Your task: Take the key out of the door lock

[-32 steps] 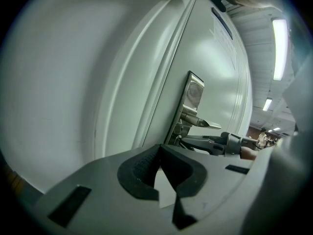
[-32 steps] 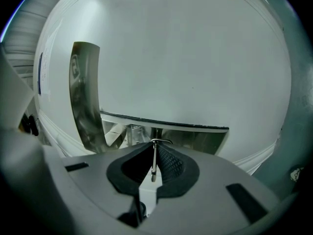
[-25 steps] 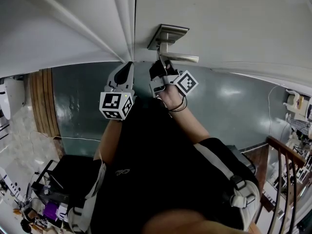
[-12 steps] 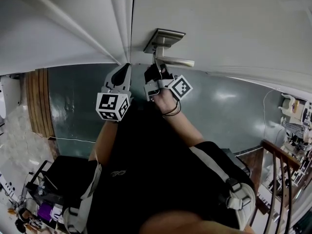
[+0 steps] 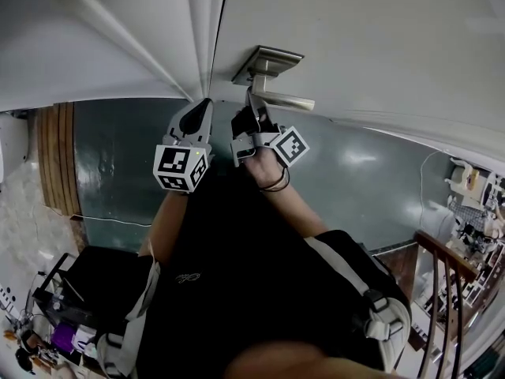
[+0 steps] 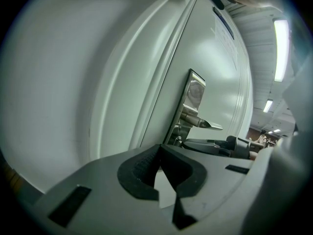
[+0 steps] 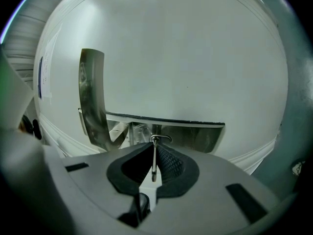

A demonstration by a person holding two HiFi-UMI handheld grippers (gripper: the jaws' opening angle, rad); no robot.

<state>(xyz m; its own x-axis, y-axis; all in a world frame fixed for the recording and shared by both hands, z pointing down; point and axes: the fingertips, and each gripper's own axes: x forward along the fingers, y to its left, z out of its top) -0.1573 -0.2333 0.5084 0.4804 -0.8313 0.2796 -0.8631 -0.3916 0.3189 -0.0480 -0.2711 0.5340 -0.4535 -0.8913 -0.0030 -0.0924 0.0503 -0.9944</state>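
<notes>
Just below the lever handle [image 7: 195, 131] of the white door [image 5: 355, 38], the right gripper [image 7: 154, 148] has its jaws almost together, pinching the thin metal key [image 7: 154, 163] edge-on between the dark pads. The key's far end points toward the steel lock plate [image 7: 93, 97], though whether it sits in the keyhole cannot be made out. Beside it, the left gripper [image 6: 160, 154] is closed with nothing between its jaws, near the door's edge and apart from the plate
</notes>
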